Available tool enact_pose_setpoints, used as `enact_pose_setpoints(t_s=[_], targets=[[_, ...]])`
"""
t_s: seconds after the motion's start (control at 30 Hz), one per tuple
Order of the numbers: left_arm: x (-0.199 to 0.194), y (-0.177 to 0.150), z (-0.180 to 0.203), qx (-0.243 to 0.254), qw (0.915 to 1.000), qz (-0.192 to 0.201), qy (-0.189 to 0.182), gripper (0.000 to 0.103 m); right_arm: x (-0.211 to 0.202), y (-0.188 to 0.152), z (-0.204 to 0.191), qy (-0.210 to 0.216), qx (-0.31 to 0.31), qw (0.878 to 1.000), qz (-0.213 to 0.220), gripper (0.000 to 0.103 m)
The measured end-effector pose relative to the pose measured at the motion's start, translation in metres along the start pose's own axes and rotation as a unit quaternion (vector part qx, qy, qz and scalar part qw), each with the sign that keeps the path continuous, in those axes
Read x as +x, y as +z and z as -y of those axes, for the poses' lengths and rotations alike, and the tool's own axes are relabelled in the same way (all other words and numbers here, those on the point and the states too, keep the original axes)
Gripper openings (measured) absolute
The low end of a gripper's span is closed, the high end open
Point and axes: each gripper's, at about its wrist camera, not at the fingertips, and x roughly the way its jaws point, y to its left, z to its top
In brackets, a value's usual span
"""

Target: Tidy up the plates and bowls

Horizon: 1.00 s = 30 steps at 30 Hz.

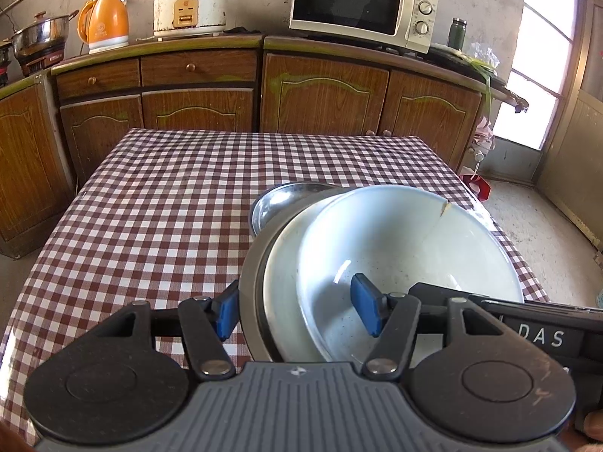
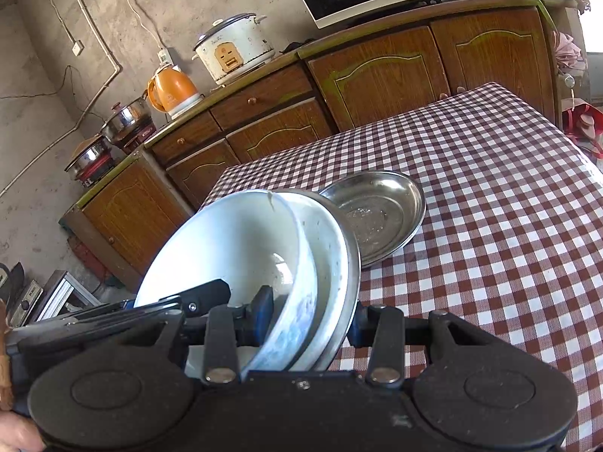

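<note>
A white bowl (image 1: 407, 241) (image 2: 233, 241) with a cracked rim nests in a second white bowl (image 1: 286, 263) (image 2: 328, 241), which sits in a steel bowl (image 1: 250, 286) (image 2: 354, 248). The stack is tilted over the near part of the checked table (image 1: 150, 207) (image 2: 490, 207). My left gripper (image 1: 297, 310) is shut on the stack's near rim, one blue pad inside the cracked bowl and one outside the steel bowl. My right gripper (image 2: 311, 318) clamps the rim the same way from the other side. A steel plate (image 1: 286, 199) (image 2: 380, 207) lies on the cloth just behind the stack.
Brown cabinets (image 1: 320, 94) run along the wall beyond the table. On them stand a microwave (image 1: 358, 0), a rice cooker (image 1: 188, 3), an orange kettle (image 1: 105, 22) and a steel pot (image 1: 41, 34). A doorway (image 1: 542, 56) and bare floor lie to the right.
</note>
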Motion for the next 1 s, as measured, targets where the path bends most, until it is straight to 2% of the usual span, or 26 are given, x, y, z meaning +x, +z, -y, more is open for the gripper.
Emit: enact_pose_setpoints(t_s=[1.0], targets=[[0.013, 0.018, -0.007, 0.002, 0.9999, 0.006, -0.008, 0.062, 0.008, 0.018, 0.003, -0.002, -0.001, 1.0, 0.009, 0.048]])
